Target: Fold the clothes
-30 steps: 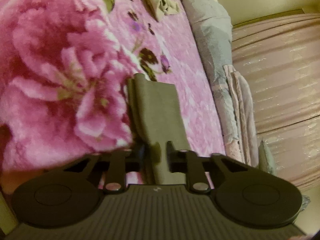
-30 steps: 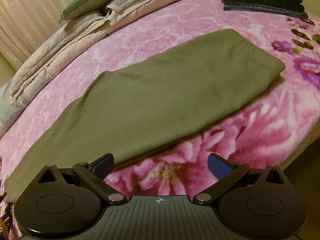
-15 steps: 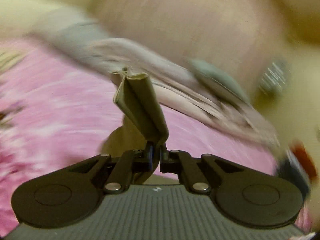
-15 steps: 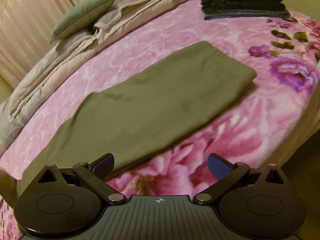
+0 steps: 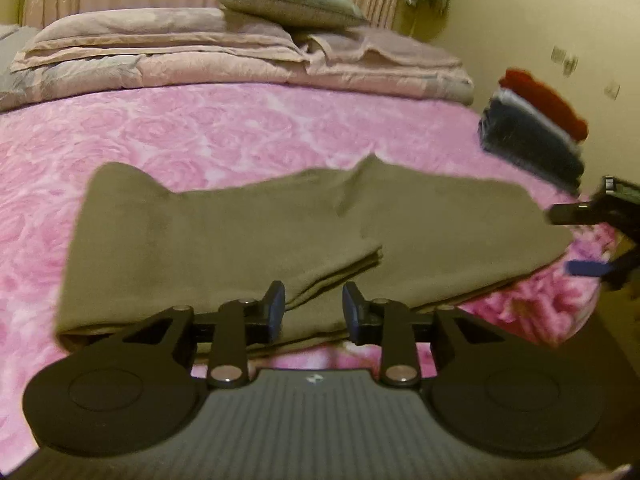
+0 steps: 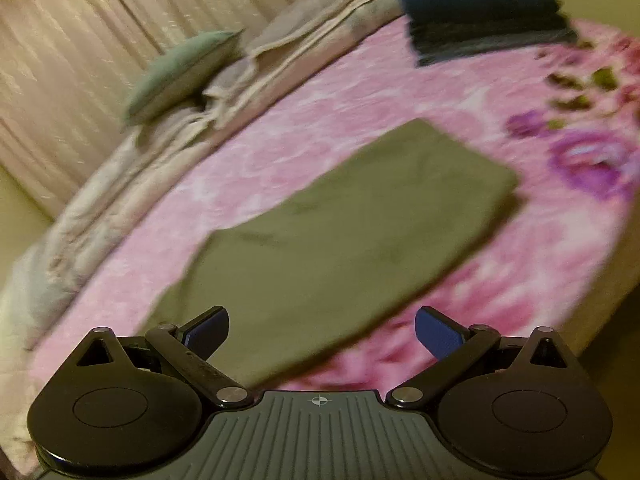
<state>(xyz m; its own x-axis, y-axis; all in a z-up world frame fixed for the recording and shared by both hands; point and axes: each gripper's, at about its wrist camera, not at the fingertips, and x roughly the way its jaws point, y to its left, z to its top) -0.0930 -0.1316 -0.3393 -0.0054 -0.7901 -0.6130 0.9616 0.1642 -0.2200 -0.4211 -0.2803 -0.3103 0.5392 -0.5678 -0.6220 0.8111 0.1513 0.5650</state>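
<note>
Olive-green trousers (image 5: pixel 440 232) lie flat across the pink flowered blanket (image 5: pixel 240 128). Their left end is folded over onto the rest, and its layered edge (image 5: pixel 352 258) shows near the middle. My left gripper (image 5: pixel 314 308) hovers at the near edge of that fold. Its jaws are opening; cloth shows in the gap behind them, but the pads do not press on it. In the right wrist view the trousers (image 6: pixel 340 232) stretch away, and my right gripper (image 6: pixel 322 332) stands wide open over their near edge, holding nothing. That same right gripper (image 5: pixel 588 240) shows at the far right of the left wrist view.
A stack of folded dark and red clothes (image 5: pixel 536 140) sits at the bed's far right corner, also seen as the stack (image 6: pixel 488 20). Folded quilts (image 5: pixel 200 52) with a green pillow (image 5: pixel 288 0) line the far side before a curtain. The bed edge drops away at the right.
The left gripper, shut on the trouser end, swung round and carried it over onto the rest, then let go with its jaws parted. The right gripper drew back slightly and stayed open.
</note>
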